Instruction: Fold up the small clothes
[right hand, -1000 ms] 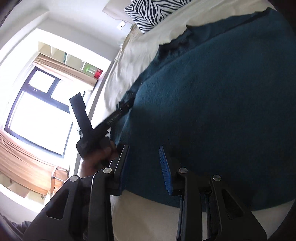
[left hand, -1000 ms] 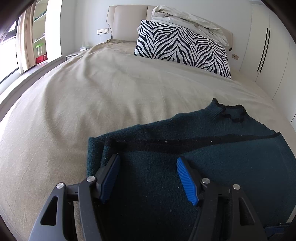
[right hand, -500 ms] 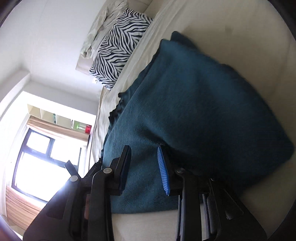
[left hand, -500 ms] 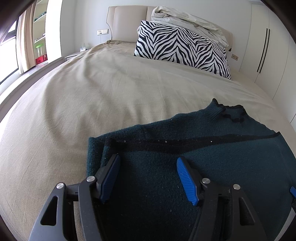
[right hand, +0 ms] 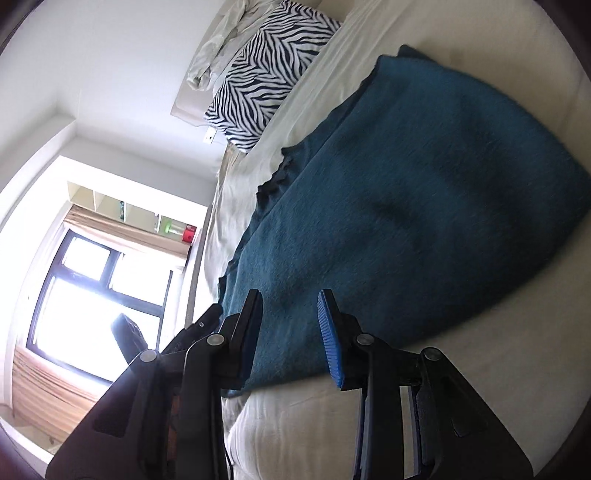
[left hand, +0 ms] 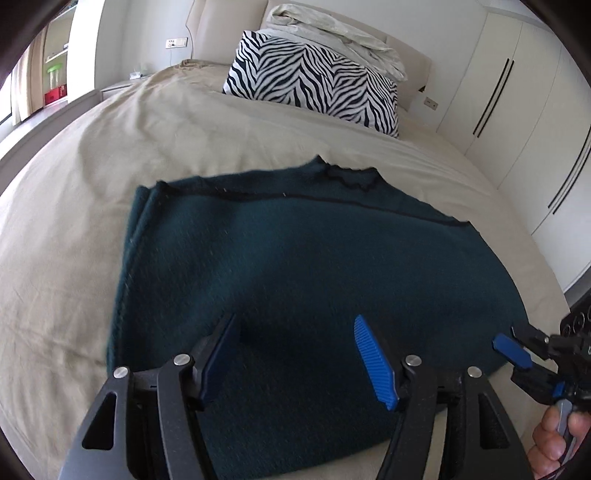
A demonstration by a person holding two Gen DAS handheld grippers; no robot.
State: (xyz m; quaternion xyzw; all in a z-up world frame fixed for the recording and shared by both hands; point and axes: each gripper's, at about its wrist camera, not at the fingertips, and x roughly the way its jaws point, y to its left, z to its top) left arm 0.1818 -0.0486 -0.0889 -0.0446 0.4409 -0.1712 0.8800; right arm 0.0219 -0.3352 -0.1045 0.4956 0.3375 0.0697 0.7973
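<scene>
A dark teal knitted sweater [left hand: 314,266] lies folded flat on the beige bed, its scalloped collar [left hand: 347,177] at the far edge. It also shows in the right wrist view [right hand: 424,192]. My left gripper [left hand: 295,354] is open and empty, held just above the sweater's near edge. My right gripper [right hand: 290,336] is open and empty, rolled on its side over the sweater's near corner. The right gripper [left hand: 517,362] also shows in the left wrist view, beside the sweater's right corner.
A zebra-print pillow [left hand: 314,88] and a bundled pale duvet [left hand: 332,35] lie at the headboard. White wardrobes [left hand: 517,103] stand to the right. A window [right hand: 85,295] and shelves are on the left. Beige bedsheet [left hand: 147,147] surrounds the sweater.
My left gripper has drawn back and lifted, so more of the sweater shows. My right gripper has opened wider and swung round toward the sweater's near corner.
</scene>
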